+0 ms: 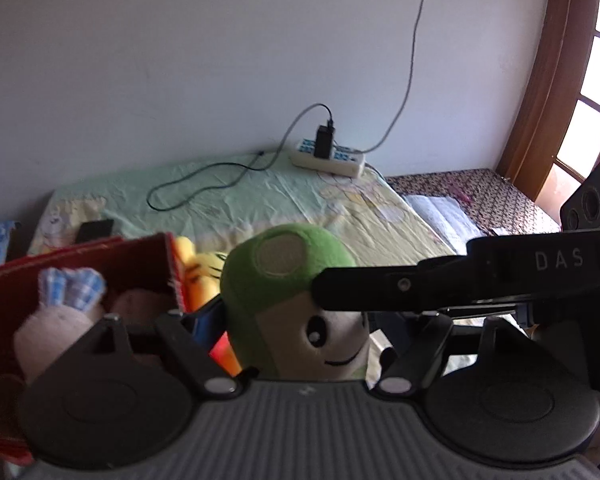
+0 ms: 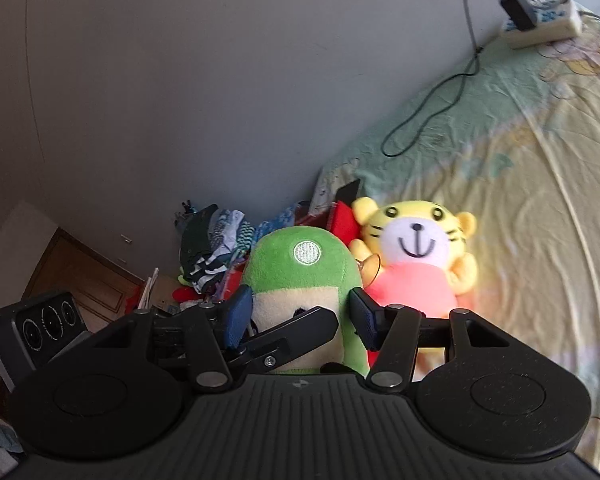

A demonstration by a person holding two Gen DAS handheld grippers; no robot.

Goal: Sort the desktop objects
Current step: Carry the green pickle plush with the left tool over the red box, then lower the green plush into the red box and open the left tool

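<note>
While both grippers clamp the green plush toy (image 2: pixel 306 276) between their half-spread pads, right gripper (image 2: pixel 300 320) crossed by the left gripper (image 1: pixel 300 312), transfer is in hand; the red box (image 1: pixel 100 256) lies left of the left gripper, so next: carry over and release.

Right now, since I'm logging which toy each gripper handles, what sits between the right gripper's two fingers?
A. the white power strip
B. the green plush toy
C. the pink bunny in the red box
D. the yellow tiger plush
B: in the right wrist view the green plush toy fills the gap between the right gripper fingers, while the yellow tiger plush lies beyond, off to the side.
</note>
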